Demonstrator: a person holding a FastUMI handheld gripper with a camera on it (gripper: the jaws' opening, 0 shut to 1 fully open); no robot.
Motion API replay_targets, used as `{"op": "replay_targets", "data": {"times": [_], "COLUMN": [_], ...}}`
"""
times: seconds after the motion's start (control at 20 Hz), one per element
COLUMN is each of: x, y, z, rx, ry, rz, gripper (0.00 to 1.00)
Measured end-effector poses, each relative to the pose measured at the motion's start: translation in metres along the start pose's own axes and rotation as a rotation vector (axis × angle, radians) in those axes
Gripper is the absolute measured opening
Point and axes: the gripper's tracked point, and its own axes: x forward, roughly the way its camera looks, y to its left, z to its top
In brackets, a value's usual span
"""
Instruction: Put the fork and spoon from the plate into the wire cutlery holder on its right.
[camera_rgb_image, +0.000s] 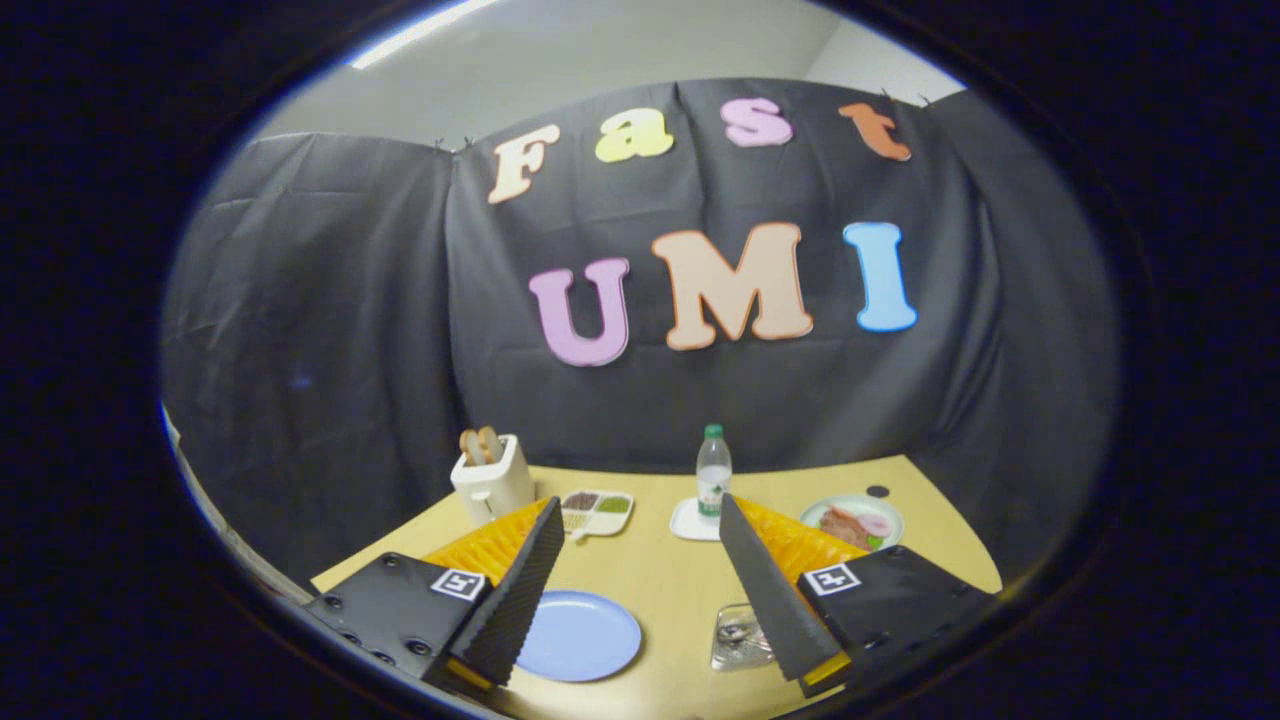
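Note:
A round blue plate (580, 635) lies on the wooden table (660, 570), low between my fingers and close to the left one; its surface is bare. To its right stands the wire cutlery holder (738, 636), seen from above and partly covered by my right finger (770, 590). Something shiny and metallic sits inside it, too small to tell what. My gripper (638, 500) is held above the table, open wide, with nothing between its fingers.
Further back on the table stand a white toaster (492, 478) with bread in it, a divided dish (597, 511) of small foods, a water bottle (713, 474) on a white coaster, and a plate of food (853, 521) at the right. The booth's black cloth wall rises behind.

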Motion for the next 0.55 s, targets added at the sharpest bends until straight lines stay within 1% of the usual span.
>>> {"op": "replay_targets", "data": {"times": [0.2,0.3,0.45,0.55], "x": [-0.005,-0.008,-0.013,-0.017], "y": [0.026,0.039,0.047,0.044], "z": [0.015,0.017,0.019,0.020], "rx": [-0.058,-0.065,-0.052,-0.040], "ry": [-0.092,-0.117,-0.157,-0.188], "rz": [-0.066,-0.081,-0.133,-0.189], "gripper": [0.99,0.99,0.99,0.99]}}
